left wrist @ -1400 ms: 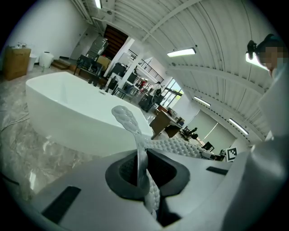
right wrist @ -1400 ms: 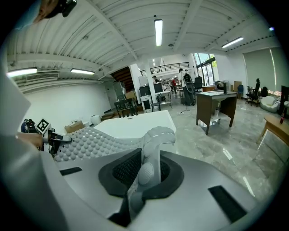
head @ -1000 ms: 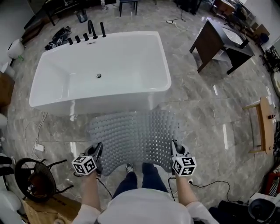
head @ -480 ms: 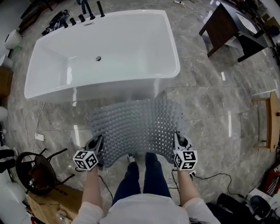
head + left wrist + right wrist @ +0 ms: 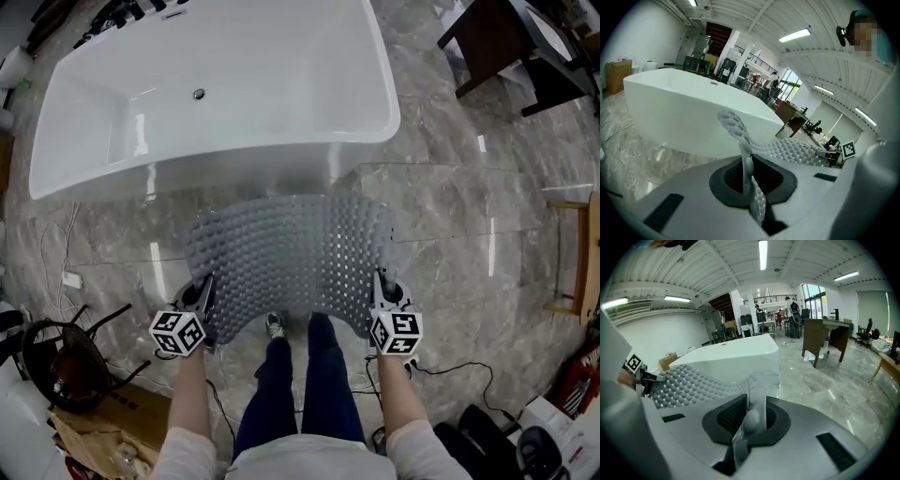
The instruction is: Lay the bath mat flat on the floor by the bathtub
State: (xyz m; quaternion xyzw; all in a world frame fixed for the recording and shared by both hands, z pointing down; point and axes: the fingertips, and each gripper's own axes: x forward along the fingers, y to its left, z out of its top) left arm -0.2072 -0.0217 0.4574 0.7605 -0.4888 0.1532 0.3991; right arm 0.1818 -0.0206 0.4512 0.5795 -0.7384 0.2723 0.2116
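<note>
My left claw (image 5: 202, 298) and right claw (image 5: 383, 289), each topped by a cube (image 5: 178, 333) of black-and-white square markers, are clenched on the near corners of the grey studded bath mat (image 5: 291, 258), which hangs bowed between them just in front of the white bathtub (image 5: 216, 84), over the marble floor (image 5: 450, 206).

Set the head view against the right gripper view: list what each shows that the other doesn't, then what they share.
Head view only: the whole bowed outline of the bath mat, pinched at its near corners by the left gripper and right gripper; the person's legs; the drain in the bathtub.
Right gripper view only: its own jaws shut on the mat's edge, seen up close, and the ceiling lights.
Both: the mat, the bathtub, the left gripper, the marble floor and the dark vanity.
</note>
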